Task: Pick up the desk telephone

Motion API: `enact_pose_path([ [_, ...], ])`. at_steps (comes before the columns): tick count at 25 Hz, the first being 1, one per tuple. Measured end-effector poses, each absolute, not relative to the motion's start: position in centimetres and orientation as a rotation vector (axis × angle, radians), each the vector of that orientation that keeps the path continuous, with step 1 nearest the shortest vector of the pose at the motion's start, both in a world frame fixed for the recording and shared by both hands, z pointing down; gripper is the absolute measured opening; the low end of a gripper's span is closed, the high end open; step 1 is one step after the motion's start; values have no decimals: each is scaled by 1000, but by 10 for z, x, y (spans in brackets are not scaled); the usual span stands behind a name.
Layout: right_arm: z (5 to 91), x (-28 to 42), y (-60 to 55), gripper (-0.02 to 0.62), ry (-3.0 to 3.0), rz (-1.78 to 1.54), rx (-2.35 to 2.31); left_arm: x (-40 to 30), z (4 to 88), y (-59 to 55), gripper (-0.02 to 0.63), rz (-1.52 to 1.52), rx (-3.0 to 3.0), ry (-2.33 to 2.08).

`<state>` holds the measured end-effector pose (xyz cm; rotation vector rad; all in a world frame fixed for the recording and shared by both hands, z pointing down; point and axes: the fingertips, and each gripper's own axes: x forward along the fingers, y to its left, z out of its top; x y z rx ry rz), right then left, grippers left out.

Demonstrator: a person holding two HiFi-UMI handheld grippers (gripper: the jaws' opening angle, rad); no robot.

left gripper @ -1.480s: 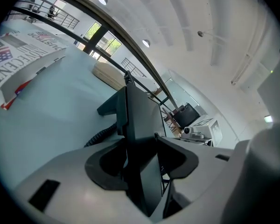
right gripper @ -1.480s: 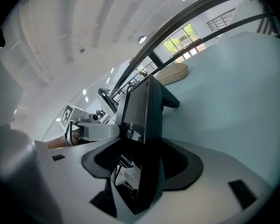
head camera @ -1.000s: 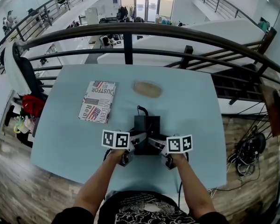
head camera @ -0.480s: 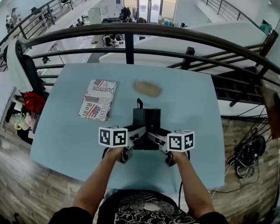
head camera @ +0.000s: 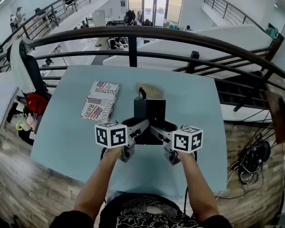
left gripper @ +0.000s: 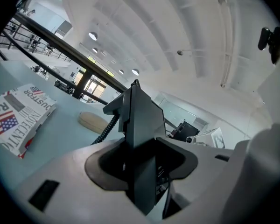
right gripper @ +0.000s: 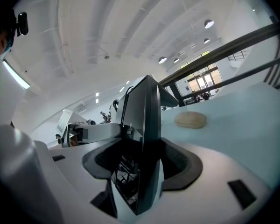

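Two grippers hold the telephone (head camera: 149, 110) between them, one on each side, near the middle of the pale blue counter (head camera: 66, 137). The left gripper (left gripper: 142, 164) has its jaws set fairly wide, and the dark pads press on the phone's left edge; the black body fills the gap and stands up out of it. The right gripper (right gripper: 142, 167) does the same on the opposite edge, its jaws parted about as far and clamped on the black casing. From the head view I see the phone's back end pointing away from me, towards the railing (head camera: 133, 32), with a short cable stub sticking up at its far edge. Its coiled cord (left gripper: 105, 129) hangs down at the left side. In both gripper views the counter surface lies lower than the phone and well behind it, so the phone looks clear of the surface, though I cannot see its underside.

The marker cubes sit just above my left hand (head camera: 115, 151) and right hand (head camera: 183, 156), roughly level with each other. A newspaper (head camera: 99, 101) lies flat on the counter to the left of the phone, apart from it. A tan oval pad (right gripper: 190, 120) rests beyond the phone; from the head view the phone partly covers it.
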<state>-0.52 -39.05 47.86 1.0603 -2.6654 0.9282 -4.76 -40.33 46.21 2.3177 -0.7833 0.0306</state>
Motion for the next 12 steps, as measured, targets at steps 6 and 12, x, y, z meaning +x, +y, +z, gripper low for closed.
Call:
enact_pose_path([
  [6,435,-4,-391,253,-2743,789,1074,-47,417,-401,198,-23,2413,-820],
  [12,396,-10,-390,253,-2808,675,1078,-52,376,-398,198,-67,2495,-862],
])
